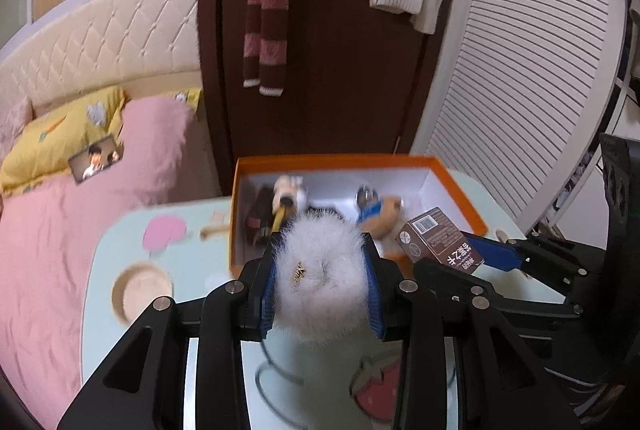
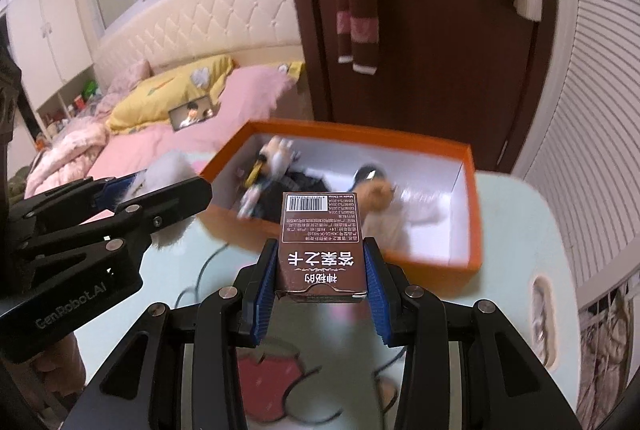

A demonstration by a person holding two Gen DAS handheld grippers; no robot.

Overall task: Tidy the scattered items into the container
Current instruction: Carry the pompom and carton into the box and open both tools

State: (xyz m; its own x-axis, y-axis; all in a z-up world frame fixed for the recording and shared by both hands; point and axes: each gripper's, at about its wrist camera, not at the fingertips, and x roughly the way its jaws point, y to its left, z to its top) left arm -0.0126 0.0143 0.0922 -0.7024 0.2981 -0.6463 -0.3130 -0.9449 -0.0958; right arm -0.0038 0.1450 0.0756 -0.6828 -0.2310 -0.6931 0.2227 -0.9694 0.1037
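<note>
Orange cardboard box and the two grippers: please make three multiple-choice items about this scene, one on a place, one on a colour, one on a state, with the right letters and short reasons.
1. Where is the white fluffy pom-pom?
A. inside the orange cardboard box
B. between the fingers of the left gripper
C. on the pink bed

2. What colour is the small printed carton in the right gripper?
A. brown
B. green
C. yellow

3. What is the state of the orange cardboard box?
A. closed with a lid
B. open and empty
C. open with items inside

Answers: 1 B, the left gripper has its blue pads against both sides of the pom-pom. 2 A, its printed faces are brown. 3 C, no lid is on it and plush toys lie inside.
</note>
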